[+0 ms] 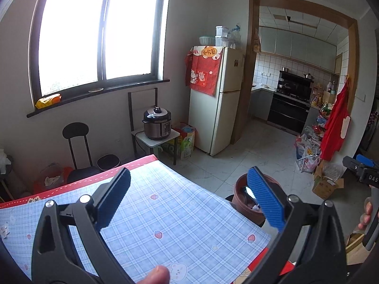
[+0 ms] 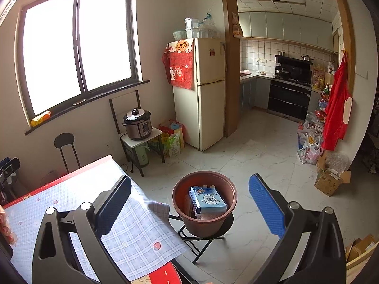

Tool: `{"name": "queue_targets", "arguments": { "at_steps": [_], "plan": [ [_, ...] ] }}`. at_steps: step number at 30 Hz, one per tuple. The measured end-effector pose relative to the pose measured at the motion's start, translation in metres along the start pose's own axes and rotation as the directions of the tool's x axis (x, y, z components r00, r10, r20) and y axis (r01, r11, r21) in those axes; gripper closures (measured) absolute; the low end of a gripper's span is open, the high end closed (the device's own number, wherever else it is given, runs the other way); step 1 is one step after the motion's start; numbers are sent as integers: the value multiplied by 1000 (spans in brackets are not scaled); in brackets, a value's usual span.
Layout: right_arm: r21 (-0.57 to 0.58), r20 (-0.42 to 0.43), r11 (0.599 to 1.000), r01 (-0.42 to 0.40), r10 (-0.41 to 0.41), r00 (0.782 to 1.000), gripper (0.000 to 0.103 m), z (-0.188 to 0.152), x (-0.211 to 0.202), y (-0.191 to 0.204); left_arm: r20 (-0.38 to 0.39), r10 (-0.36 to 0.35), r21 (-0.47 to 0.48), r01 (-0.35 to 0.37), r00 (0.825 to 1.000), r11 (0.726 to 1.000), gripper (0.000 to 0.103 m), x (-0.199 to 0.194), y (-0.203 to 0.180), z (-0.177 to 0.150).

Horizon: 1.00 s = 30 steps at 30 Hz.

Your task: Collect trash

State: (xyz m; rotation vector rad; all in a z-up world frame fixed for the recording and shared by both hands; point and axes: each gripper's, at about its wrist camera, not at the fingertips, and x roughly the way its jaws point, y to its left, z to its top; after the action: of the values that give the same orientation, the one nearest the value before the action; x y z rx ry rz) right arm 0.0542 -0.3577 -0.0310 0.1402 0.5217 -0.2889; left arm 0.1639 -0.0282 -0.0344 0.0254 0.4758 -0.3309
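A brown round bin [image 2: 204,222] stands on a black folding stool beside the table's right corner. A blue and white packet [image 2: 208,201] lies inside it. My right gripper [image 2: 189,203] is open and empty, held above the table edge and the bin. My left gripper [image 1: 189,198] is open and empty above the blue checked tablecloth [image 1: 165,215]. The bin [image 1: 241,203] shows in the left wrist view behind the right finger. The other gripper [image 1: 362,172] shows at the right edge of the left wrist view.
A rice cooker [image 2: 137,124] sits on a small white table by a cream fridge [image 2: 208,90]. A black stool [image 2: 65,149] stands under the window. Bags and cardboard boxes [image 2: 330,182] line the right wall. The kitchen doorway is behind.
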Motion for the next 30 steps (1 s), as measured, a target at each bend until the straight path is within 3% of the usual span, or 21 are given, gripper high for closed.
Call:
{"name": "queue_targets", "arguments": {
  "at_steps": [11,30],
  "plan": [
    [2,28,1000,24,-24,999,5,-7,-32,21,28,-20,13,19,999,1000,6,-32,12,-4],
    [22,18,999,43,-43,999,5,-16,-42,30,12,-36,34,36,999,999,6,-32,11,-8]
  ]
}}
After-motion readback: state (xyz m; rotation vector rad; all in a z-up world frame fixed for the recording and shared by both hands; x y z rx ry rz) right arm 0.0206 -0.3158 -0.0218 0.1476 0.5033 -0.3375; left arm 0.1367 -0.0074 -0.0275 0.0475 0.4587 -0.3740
